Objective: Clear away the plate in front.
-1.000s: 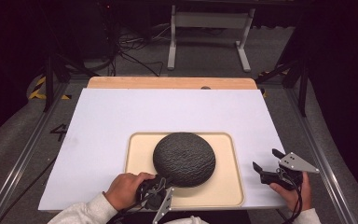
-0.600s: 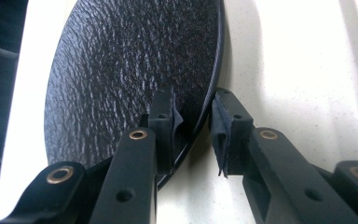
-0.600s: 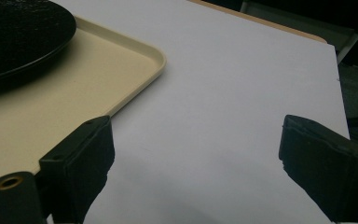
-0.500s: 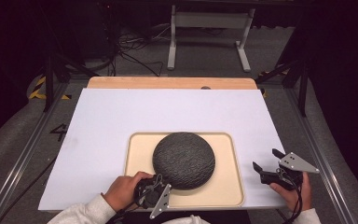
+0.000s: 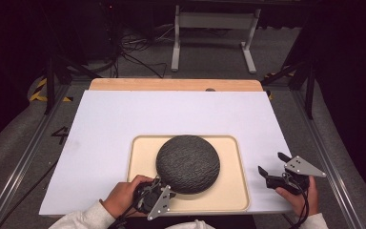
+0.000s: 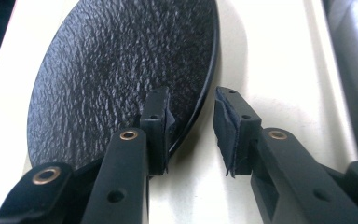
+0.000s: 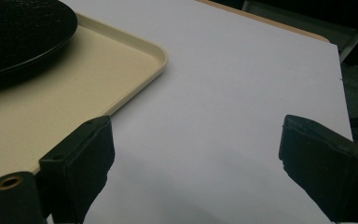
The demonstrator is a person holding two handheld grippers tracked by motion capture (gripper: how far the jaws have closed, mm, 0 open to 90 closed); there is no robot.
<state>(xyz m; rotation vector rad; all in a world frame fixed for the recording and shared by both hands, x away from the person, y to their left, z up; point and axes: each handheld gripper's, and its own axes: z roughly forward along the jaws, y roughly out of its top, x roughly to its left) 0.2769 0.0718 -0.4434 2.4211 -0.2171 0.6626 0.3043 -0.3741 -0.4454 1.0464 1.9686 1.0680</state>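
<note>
A round black plate [image 5: 188, 163] with a rough, pebbled surface lies on a beige tray [image 5: 143, 152]. My left gripper [image 5: 161, 185] is at the plate's near-left edge. In the left gripper view its jaws [image 6: 192, 100] straddle the plate's [image 6: 121, 60] rim: one pad rests over the black surface, the other stands clear above the tray [image 6: 270, 56]. The jaws have just been opening, with the rim loose between them. My right gripper [image 5: 271, 162] hovers wide open to the right of the tray, and between its jaws [image 7: 196, 126] there is just the white sheet.
The tray sits on a white sheet [image 5: 171, 114] covering most of a wooden table [image 5: 171, 84]. A tray corner [image 7: 154, 51] and the plate's edge [image 7: 18, 23] lie left of the right gripper. Metal frame rails and cables stand beyond the table.
The left hand and its gripper have edged slightly toward the left at the plate's near edge. The plate, the tray and the right gripper have stayed put.
</note>
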